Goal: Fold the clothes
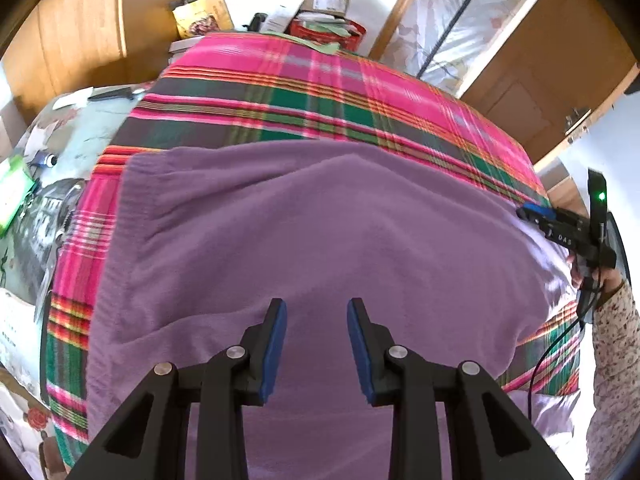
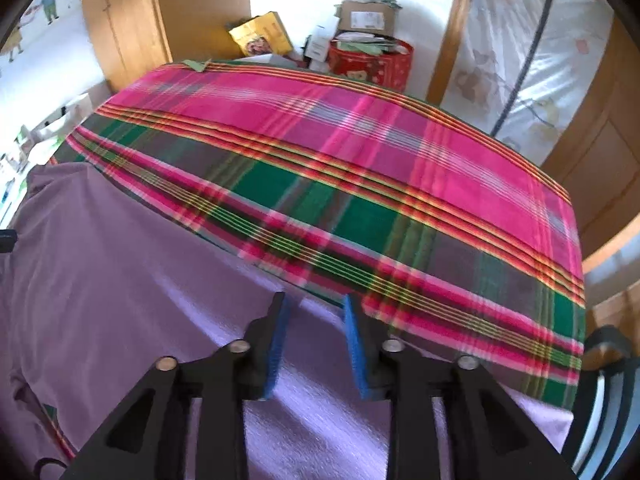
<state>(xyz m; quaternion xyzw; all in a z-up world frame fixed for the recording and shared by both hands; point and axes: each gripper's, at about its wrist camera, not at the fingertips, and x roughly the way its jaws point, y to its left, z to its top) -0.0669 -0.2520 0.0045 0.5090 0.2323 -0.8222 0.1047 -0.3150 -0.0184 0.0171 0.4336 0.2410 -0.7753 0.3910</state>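
A purple garment [image 1: 320, 232] lies spread flat on a pink and green plaid cloth [image 1: 300, 80] that covers the table. My left gripper [image 1: 317, 308] hovers over the garment's near middle, open, with nothing between its blue pads. My right gripper [image 2: 315, 304] is open too and stands over the garment [image 2: 120, 260] close to its far edge, where the plaid cloth [image 2: 320, 140] begins; its jaws hold nothing. In the left wrist view the right gripper [image 1: 534, 214] shows at the garment's right side, held by a hand in a floral sleeve [image 1: 612, 340].
Cardboard boxes and a red tin [image 2: 372, 60] stand past the table's far end. Wooden doors [image 1: 80, 20] flank the wall. A cluttered surface [image 1: 48, 184] lies to the left of the table. A dark chair back [image 2: 608, 380] is at the right.
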